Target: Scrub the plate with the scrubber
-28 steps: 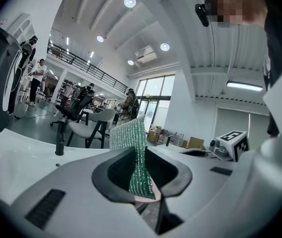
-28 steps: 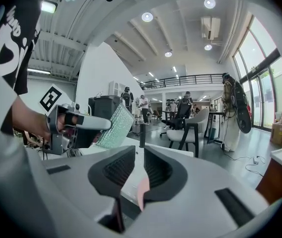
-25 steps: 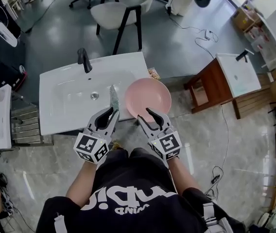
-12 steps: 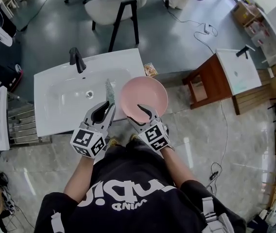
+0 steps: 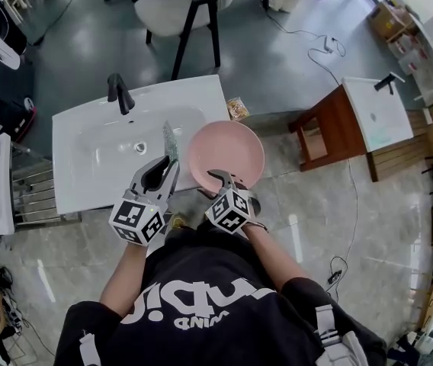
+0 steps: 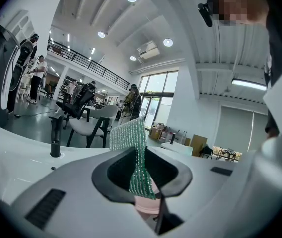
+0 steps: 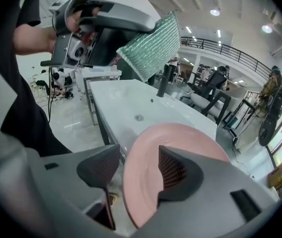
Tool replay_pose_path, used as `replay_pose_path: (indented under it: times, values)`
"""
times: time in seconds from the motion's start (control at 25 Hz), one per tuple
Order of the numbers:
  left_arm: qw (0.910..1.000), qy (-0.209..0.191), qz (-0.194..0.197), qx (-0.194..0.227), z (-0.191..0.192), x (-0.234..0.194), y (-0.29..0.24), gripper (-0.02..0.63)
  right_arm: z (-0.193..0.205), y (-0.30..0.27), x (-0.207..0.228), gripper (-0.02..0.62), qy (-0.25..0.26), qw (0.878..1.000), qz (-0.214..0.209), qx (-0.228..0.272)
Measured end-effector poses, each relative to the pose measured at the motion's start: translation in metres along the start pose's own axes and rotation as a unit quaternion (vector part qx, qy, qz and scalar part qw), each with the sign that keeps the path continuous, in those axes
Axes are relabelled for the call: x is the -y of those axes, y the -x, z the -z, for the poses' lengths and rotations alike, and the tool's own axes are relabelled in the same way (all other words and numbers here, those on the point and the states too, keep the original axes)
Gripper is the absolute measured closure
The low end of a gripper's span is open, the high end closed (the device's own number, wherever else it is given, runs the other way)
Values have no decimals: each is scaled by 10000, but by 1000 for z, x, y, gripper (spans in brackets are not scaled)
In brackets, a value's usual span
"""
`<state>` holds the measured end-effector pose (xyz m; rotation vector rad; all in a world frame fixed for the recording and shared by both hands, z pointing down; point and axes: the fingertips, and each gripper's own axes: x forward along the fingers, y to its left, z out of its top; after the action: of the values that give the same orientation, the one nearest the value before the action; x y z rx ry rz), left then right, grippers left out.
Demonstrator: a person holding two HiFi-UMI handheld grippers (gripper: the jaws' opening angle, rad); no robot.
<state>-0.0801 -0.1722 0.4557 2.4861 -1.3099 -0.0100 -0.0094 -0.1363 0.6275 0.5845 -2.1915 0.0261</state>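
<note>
My left tool [image 6: 146,185] is clamped on the scrubber [image 6: 131,138], a green, glittery mesh sheet standing upright above the white sink [image 5: 102,158]. The plate [image 5: 228,152] is round, pale pink, shallow and glossy. It lies at the sink's right end, partly past its edge. My right tool [image 7: 137,162] has just been opening and gapes wide, with the plate's near rim between its jaws, ungripped.
</note>
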Motion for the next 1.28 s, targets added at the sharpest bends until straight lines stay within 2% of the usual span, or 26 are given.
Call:
replay_pose_path:
  times: [0.16,0.48,0.76,0.84,1.0,1.28]
  values:
    - [10000,28,-32,29,-1,-4,-2,526,7,-12,-4,338,167,9995,-68,-259]
    - [9999,79,-81,54,-3,-6,-1,526,19,-19,-6,404,81,9984,-89,-560]
    - [9999,102,-104,75,-3,-6,1,526,20,-22,-10,506,221,9976,-202,-627]
    - [9998,110,-120,98,-4,-7,2,526,20,-21,-10,514,266,9975,-216,-625]
    - [9998,108,-145,111,-5,-9,4,526,15,-15,-8,526,264,9983,-151,-488]
    - [10000,48,19,59,-4,-2,1,526,-15,11,10,546,-61,9999,-111,86]
